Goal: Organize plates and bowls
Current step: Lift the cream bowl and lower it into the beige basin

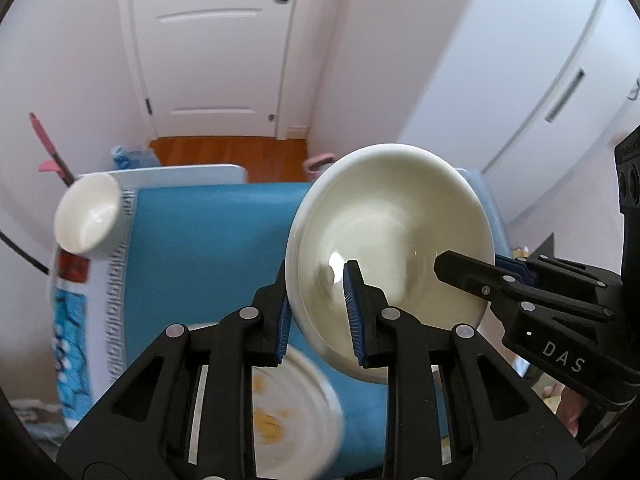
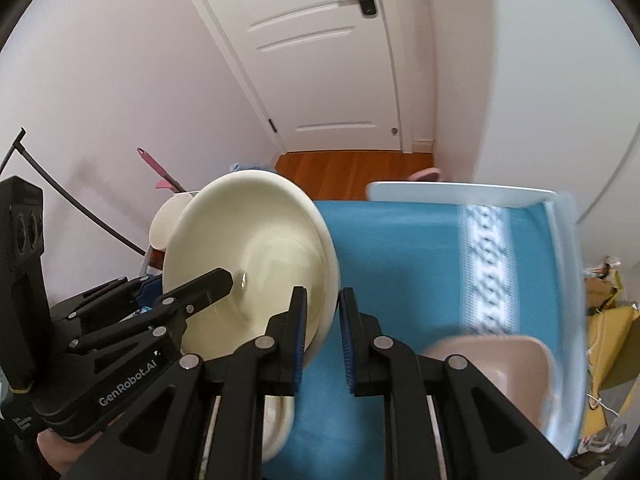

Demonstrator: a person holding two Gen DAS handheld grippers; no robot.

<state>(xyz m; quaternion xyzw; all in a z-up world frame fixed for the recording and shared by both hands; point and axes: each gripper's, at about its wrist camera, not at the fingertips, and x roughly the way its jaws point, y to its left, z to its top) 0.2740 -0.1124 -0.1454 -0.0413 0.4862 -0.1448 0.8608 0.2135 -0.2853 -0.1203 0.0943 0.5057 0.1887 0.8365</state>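
1. Large cream bowl (image 1: 390,240): lifted above the blue cloth (image 1: 208,248), tilted, held at 2 opposite points on its rim.
2. Left gripper (image 1: 316,312): jaws nearly closed, clamped on the bowl's rim, 1 pad inside, 1 outside.
3. Right gripper (image 2: 323,340): jaws closed down on the opposite rim, 1 finger inside the bowl.
4. Small white bowl (image 1: 90,216): tipped at the table's far left corner.
5. White plate (image 1: 292,412): yellow marks, on the cloth beneath the left gripper.
6. Pink bowl (image 2: 496,364): on the cloth, near right side.
7. White door (image 1: 216,40): behind the table.
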